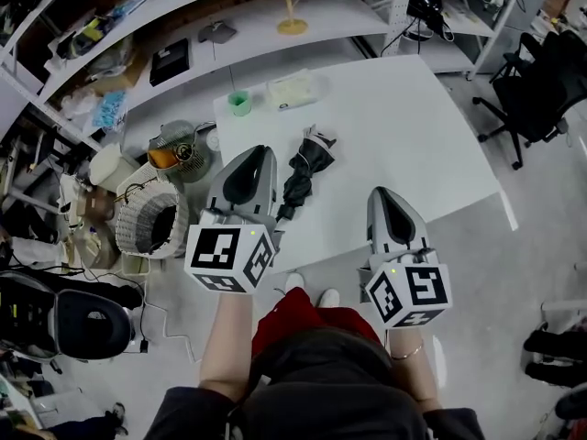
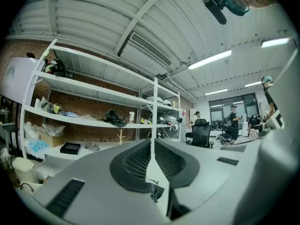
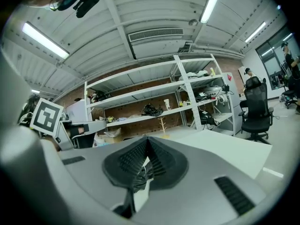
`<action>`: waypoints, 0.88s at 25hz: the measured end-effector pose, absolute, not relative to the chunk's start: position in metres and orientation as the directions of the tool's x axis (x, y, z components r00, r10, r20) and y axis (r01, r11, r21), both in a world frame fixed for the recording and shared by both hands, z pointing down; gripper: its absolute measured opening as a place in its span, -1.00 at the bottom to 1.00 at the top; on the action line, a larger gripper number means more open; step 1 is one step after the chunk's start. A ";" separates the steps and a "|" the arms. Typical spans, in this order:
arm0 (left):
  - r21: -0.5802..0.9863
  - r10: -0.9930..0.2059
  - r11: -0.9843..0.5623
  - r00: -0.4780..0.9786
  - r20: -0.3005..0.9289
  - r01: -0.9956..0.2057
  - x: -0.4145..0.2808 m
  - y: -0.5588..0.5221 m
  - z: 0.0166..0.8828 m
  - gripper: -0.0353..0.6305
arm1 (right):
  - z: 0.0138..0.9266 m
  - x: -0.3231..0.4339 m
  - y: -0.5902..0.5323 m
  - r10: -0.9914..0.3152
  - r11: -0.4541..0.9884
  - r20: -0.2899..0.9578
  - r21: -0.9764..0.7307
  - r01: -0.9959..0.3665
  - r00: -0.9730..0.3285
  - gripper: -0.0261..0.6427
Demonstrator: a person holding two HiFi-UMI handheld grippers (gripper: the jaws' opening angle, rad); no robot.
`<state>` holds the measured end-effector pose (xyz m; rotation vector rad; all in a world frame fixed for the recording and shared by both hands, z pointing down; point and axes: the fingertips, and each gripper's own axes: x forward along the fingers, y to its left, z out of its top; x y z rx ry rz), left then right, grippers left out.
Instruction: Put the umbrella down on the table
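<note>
A folded black umbrella (image 1: pixel 304 170) lies flat on the white table (image 1: pixel 404 126), near its front edge, with its handle end pointing away from me. Both grippers are held up in the air on my side of the table, apart from the umbrella. My left gripper (image 1: pixel 260 151) hangs just left of the umbrella, jaws together with nothing between them. My right gripper (image 1: pixel 382 193) is to the umbrella's right, also shut and empty. In the left gripper view the jaws (image 2: pixel 153 142) meet, and a bit of the umbrella (image 2: pixel 155 190) shows below them. The right gripper (image 3: pixel 147 140) points level at the shelves.
On the table's far left stand a green cup (image 1: pixel 239 104) and a pale packet (image 1: pixel 292 90). A wicker basket (image 1: pixel 151 218) and clutter sit on the floor left of the table. A black office chair (image 1: pixel 541 90) is at the right. Shelving (image 1: pixel 183 7) runs behind.
</note>
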<state>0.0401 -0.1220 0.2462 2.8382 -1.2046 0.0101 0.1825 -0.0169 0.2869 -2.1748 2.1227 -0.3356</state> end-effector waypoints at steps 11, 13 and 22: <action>-0.036 -0.714 -0.698 0.699 -0.052 -0.715 0.023 -0.083 0.207 -0.84 | 0.246 0.169 0.003 -1.000 0.003 -0.011 -0.181 -0.983 -0.001 -0.87; -0.042 -0.707 -0.703 0.704 -0.060 -0.710 0.023 -0.074 0.205 -0.84 | 0.240 0.166 0.008 -1.000 0.011 -0.025 -0.174 -0.985 -0.007 -0.87; -0.032 -0.708 -0.704 0.704 -0.055 -0.710 0.011 -0.042 0.205 -0.85 | 0.224 0.159 0.022 -0.998 0.029 -0.055 -0.122 -0.992 -0.022 -0.87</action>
